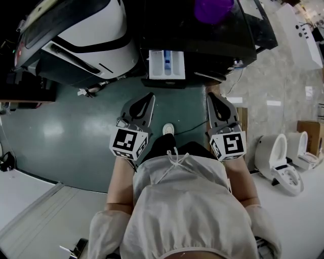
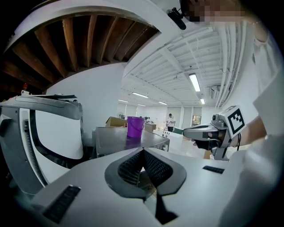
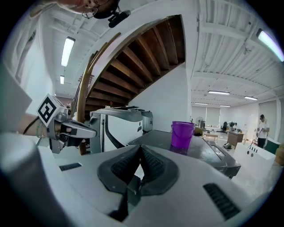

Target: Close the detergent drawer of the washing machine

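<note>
The dark washing machine [image 1: 202, 40] stands ahead of me with its white detergent drawer [image 1: 167, 65] pulled out toward me. A purple bucket [image 1: 212, 9] sits on its top. My left gripper [image 1: 150, 96] hangs below the drawer's left side, shut and empty, clear of the drawer. My right gripper [image 1: 211, 95] is level with it to the right of the drawer, also shut on nothing. The left gripper view has its shut jaws [image 2: 143, 151] pointing at the machine [image 2: 128, 141] and bucket [image 2: 135, 127]. The right gripper view shows its shut jaws [image 3: 140, 147] under the bucket [image 3: 183, 134].
A white and black appliance [image 1: 86, 35] stands close to the washing machine's left. Toilets [image 1: 283, 162] and a cardboard box [image 1: 309, 134] are on the pale floor at the right. My shoe [image 1: 168, 129] is on the green floor between the grippers.
</note>
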`<state>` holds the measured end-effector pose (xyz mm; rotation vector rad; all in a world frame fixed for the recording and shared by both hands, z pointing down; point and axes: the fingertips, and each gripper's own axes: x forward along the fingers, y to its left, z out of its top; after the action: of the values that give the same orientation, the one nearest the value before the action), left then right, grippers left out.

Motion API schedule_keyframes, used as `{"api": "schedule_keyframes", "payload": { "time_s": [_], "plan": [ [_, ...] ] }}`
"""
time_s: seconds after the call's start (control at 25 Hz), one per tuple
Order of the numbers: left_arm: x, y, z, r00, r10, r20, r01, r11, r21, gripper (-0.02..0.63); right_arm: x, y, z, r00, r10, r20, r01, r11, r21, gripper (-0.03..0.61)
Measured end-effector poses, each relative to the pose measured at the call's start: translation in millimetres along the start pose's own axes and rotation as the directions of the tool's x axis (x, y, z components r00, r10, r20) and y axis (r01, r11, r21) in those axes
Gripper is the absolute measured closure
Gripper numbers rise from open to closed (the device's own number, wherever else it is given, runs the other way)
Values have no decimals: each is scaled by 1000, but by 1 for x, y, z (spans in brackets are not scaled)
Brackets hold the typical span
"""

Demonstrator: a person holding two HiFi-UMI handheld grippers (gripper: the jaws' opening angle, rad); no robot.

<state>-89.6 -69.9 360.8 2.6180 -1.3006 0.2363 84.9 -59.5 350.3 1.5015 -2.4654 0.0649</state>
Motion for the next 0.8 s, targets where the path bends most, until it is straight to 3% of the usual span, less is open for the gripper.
{"api": "schedule_keyframes", "payload": {
  "time_s": [0.2,0.48,0.8],
  "plan": [
    [23,21,-24,999,-8,-41,7,1000,-31,597,35,-3,-17,999,7,-45,-6,1000,21,574],
    [56,37,-90,991,-22,-131,12,997,-78,597,75,-16,-68,992,7,-127,-2,999,41,574],
    [87,49,-151,984,-5,-177,-19,991,-133,597,103,-20,-121,980,20,-197,-8,998,65,574]
  ]
}}
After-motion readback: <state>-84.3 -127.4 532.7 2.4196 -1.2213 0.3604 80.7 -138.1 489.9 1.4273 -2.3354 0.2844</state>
